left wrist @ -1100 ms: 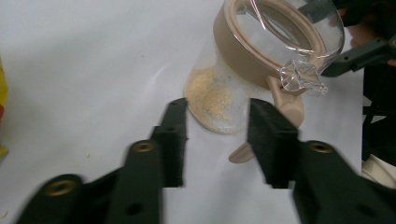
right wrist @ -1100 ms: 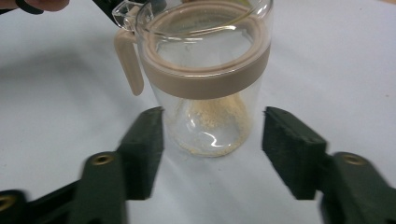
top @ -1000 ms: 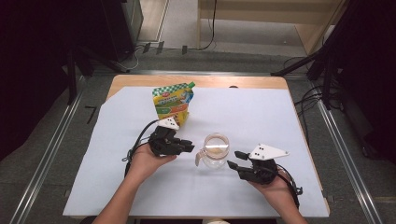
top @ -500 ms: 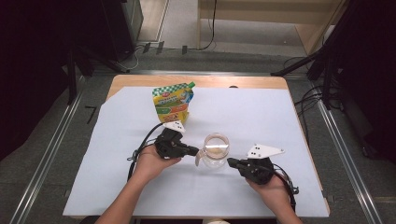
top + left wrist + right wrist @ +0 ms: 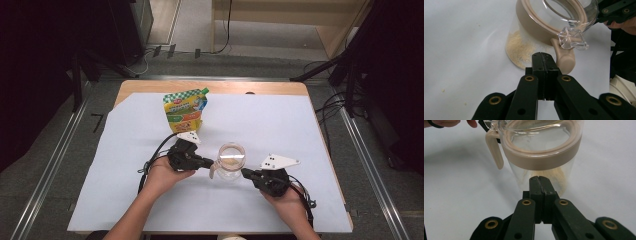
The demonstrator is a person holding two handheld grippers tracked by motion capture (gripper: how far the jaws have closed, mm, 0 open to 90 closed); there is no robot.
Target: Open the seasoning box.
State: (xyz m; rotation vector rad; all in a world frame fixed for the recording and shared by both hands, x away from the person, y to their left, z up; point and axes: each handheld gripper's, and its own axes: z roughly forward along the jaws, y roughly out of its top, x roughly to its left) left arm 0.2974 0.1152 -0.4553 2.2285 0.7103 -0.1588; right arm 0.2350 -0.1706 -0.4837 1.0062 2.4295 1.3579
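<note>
Between both hand-held grippers — left hand-held gripper (image 5: 209, 163), right hand-held gripper (image 5: 245, 173) — stands the jar (image 5: 231, 161).

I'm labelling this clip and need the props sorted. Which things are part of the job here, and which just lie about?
In the job:
- clear jar with beige rim, some powder inside
- left tongs, shut, beside its handle
- right tongs, shut, at its other side

Lying about:
- colourful pouch, standing farther back
- white sheet on the table

clear jar (image 5: 231, 161) with beige rim, upright mid-table; pale powder (image 5: 520, 48) at its bottom
</note>
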